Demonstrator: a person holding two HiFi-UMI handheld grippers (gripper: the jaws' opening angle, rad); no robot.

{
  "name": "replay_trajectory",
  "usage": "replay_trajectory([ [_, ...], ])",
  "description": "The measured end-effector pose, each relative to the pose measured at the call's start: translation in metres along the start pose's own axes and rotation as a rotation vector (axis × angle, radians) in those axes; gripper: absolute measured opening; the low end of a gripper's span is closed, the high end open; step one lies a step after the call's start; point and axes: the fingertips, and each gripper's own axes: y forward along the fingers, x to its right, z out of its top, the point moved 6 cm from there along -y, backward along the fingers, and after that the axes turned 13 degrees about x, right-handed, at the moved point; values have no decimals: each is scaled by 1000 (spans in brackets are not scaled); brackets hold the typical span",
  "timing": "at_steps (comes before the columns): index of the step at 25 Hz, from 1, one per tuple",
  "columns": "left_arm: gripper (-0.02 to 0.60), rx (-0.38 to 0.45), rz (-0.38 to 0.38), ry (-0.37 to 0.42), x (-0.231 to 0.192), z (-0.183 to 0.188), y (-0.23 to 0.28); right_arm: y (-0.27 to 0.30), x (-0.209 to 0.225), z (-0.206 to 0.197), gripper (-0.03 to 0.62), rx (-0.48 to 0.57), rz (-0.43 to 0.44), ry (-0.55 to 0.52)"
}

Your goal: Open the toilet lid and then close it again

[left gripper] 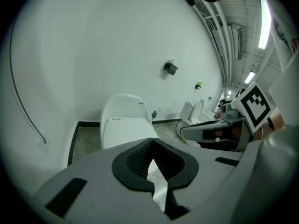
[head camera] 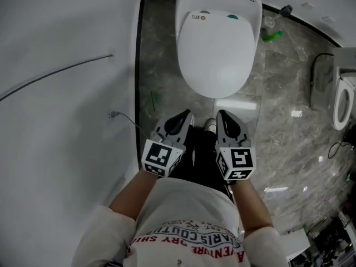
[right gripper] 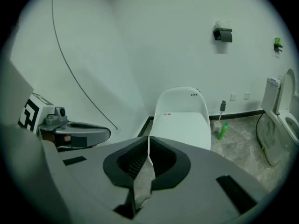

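- Looking steeply down, the head view shows the white oval plastic toilet lid (head camera: 217, 49) lying closed on its bowl at the top centre, above a grey marbled stone floor (head camera: 289, 93). The left gripper (head camera: 186, 115) and the right gripper (head camera: 221, 114) hover side by side near the lid's front edge, apart from it. A small green plastic bottle (head camera: 272, 36) sits on the floor to the right of the toilet, and a second white toilet (head camera: 344, 102) stands at the right edge.
- Left gripper view: the two dark ribbed jaws are pressed together at their tips with nothing between them. The closed lid sits ahead, beyond the tips, against a plain white wall (left gripper: 93, 55).
- Right gripper view: the jaws meet along a thin slit and grip nothing. The closed lid lies straight ahead, with the green bottle tilted beside the toilet's base.
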Motion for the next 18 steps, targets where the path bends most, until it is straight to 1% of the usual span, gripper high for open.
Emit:
replay_trajectory([
  [3, 6, 11, 28, -20, -16, -38, 22, 28, 19, -40, 20, -12, -4, -6],
  [5, 6, 24, 22, -37, -22, -62, 36, 44, 32, -66, 20, -23, 6, -16],
  [7, 6, 27, 7, -24, -25, -84, 50, 56, 44, -87, 20, -37, 27, -39],
  [11, 8, -16, -32, 86, -27, -124, 74, 72, 58, -123, 20, -67, 111, -143],
  [14, 7, -55, -61, 166, -28, -151, 91, 84, 63, -152, 20, -92, 156, -258],
  [15, 8, -62, -80, 206, -29, -160, 99, 88, 65, -162, 20, -101, 166, -304],
  [18, 8, -99, -140, 368, -29, -184, 120, 95, 71, -189, 20, -128, 181, -429],
])
